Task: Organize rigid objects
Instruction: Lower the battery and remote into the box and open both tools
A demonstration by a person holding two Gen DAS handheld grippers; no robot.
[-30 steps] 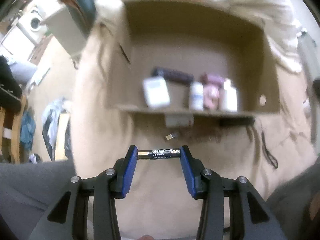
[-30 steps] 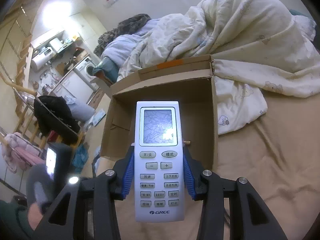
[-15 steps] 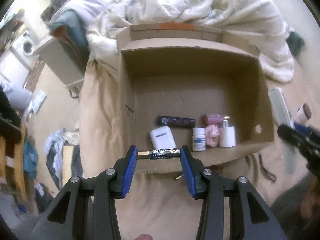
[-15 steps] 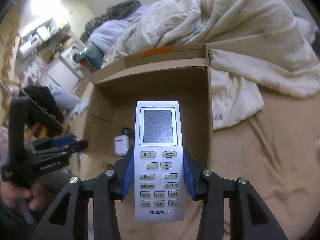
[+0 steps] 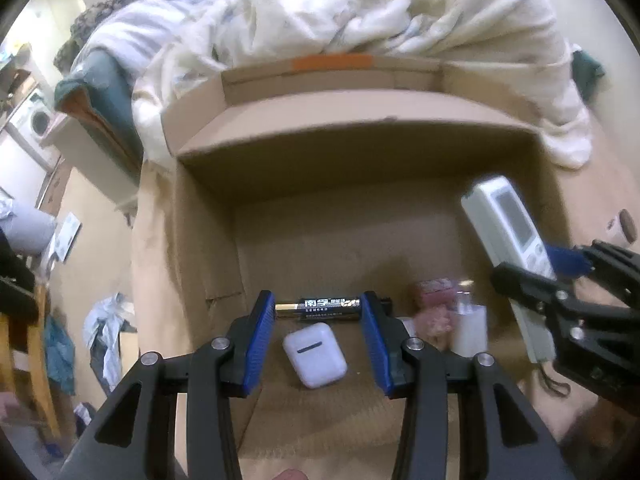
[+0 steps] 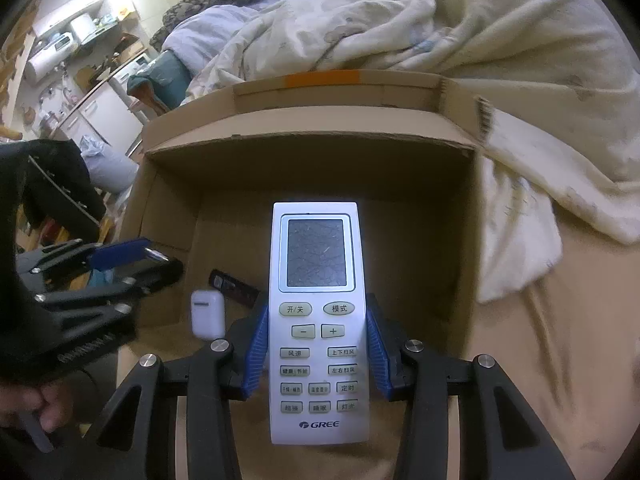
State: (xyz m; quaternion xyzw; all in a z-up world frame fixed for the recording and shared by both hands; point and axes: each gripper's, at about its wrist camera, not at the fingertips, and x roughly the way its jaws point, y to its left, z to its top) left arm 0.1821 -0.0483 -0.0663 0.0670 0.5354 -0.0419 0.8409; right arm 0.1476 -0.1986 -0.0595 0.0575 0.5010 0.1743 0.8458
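My left gripper [image 5: 318, 308] is shut on a black and gold battery [image 5: 318, 309], held crosswise between the blue pads above the open cardboard box [image 5: 200, 240]. My right gripper [image 6: 318, 320] is shut on a white GREE remote control [image 6: 318, 320], held over the box's near right side; the remote also shows in the left wrist view [image 5: 506, 224]. Inside the box lie a white earbud case [image 5: 315, 354], a dark stick-shaped item [image 6: 234, 286], a pink item [image 5: 436, 300] and a white bottle [image 5: 470, 330].
The box sits on a tan bed sheet [image 6: 560, 360]. A rumpled white duvet [image 6: 440, 32] lies behind and right of it. A small jar [image 5: 622, 226] and a black cord [image 5: 554, 382] lie right of the box. Room clutter and a washing machine [image 5: 34, 120] are at the left.
Both grippers have moved forward over the box. The battery now hangs above the earbud case, and the remote has come in over the box's right side.
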